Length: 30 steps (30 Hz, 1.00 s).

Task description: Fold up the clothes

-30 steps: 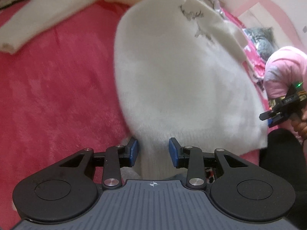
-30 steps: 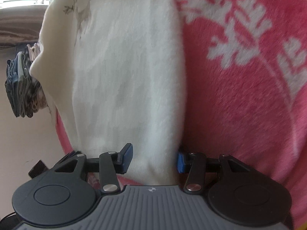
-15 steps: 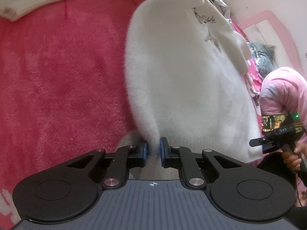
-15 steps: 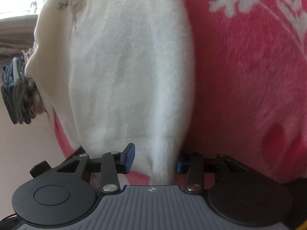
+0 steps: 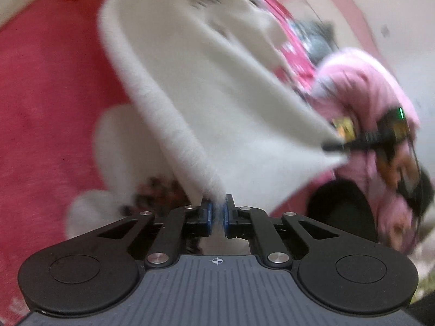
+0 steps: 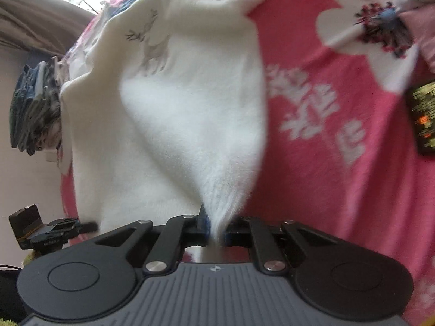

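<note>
The white sweater (image 5: pixel 206 103) is pinched at its hem by the left gripper (image 5: pixel 216 217) and right gripper (image 6: pixel 216 229), whose fingers are closing, at 6 o'clock above the pink blanket (image 6: pixel 339 190).

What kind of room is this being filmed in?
Most likely a bedroom at home. A white sweater is spread on a fluffy pink blanket with white flowers, as on a bed; more clothes are heaped at its edge, with pale curtains behind.

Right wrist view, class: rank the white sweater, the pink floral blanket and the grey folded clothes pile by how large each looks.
1. White sweater and pink floral blanket: too alike to rank; the sweater lies nearer the camera.
2. Grey folded clothes pile: clearly smallest.
</note>
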Each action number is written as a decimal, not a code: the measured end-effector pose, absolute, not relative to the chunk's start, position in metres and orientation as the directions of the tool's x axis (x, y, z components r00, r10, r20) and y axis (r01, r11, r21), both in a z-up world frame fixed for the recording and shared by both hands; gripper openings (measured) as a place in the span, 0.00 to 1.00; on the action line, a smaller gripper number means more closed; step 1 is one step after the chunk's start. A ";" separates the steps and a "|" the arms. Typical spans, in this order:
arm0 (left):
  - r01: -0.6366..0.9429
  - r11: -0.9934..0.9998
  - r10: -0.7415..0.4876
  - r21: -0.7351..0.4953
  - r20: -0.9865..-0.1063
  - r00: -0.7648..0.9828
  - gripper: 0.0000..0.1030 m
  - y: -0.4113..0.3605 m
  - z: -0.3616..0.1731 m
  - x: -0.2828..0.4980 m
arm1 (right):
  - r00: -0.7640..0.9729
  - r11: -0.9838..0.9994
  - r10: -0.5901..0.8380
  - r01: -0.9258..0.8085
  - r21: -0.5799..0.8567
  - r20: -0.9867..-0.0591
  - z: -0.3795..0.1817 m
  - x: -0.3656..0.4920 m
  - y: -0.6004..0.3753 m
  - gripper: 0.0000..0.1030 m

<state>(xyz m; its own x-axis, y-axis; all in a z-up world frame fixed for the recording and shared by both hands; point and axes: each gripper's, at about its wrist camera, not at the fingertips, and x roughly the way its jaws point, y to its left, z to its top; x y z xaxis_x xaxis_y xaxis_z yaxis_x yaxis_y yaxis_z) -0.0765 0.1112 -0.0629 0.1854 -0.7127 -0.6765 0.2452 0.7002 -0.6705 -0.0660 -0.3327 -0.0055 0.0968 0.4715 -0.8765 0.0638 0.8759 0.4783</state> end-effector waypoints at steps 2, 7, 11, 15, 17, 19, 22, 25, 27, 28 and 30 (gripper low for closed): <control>0.270 0.697 -0.711 -0.665 -0.690 0.136 0.05 0.099 -0.071 -0.075 | 0.052 0.888 0.448 0.086 0.451 -0.893 -0.015 -0.067 -0.329 0.10; 0.280 0.688 -0.709 -0.669 -0.702 0.065 0.05 0.090 -0.084 -0.070 | -0.031 0.899 0.432 0.096 0.427 -0.902 -0.037 -0.062 -0.325 0.10; 0.308 0.682 -0.708 -0.663 -0.705 0.051 0.05 0.097 -0.078 -0.071 | -0.114 0.883 0.467 0.111 0.456 -0.877 -0.044 -0.060 -0.322 0.17; 0.323 0.722 -0.654 -0.612 -0.756 0.030 0.06 0.095 -0.089 -0.070 | -0.189 0.913 0.404 0.144 0.381 -0.895 -0.057 -0.054 -0.329 0.38; 0.318 0.728 -0.648 -0.608 -0.761 0.028 0.06 0.094 -0.094 -0.070 | -0.140 0.895 0.438 0.161 0.416 -0.888 -0.049 -0.046 -0.341 0.40; 0.305 0.732 -0.645 -0.609 -0.763 0.027 0.06 0.094 -0.098 -0.070 | -0.077 0.865 0.489 0.169 0.472 -0.869 -0.039 -0.037 -0.353 0.44; 0.274 0.750 -0.632 -0.602 -0.775 0.027 0.08 0.094 -0.101 -0.070 | 0.007 0.805 0.585 0.117 0.581 -0.811 -0.020 -0.022 -0.364 0.53; 0.272 0.761 -0.619 -0.590 -0.785 0.027 0.13 0.095 -0.099 -0.071 | 0.057 0.769 0.636 0.028 0.638 -0.769 -0.001 -0.006 -0.364 0.57; 0.270 0.764 -0.615 -0.586 -0.788 0.027 0.15 0.094 -0.100 -0.070 | 0.147 0.805 0.578 0.054 0.590 -0.802 -0.004 0.007 -0.372 0.60; 0.266 0.767 -0.612 -0.584 -0.791 0.026 0.15 0.092 -0.102 -0.069 | 0.191 0.822 0.546 0.069 0.566 -0.816 -0.006 0.014 -0.375 0.60; 0.260 0.771 -0.607 -0.582 -0.794 0.025 0.17 0.090 -0.104 -0.069 | 0.288 0.847 0.470 0.118 0.518 -0.834 -0.014 0.031 -0.380 0.60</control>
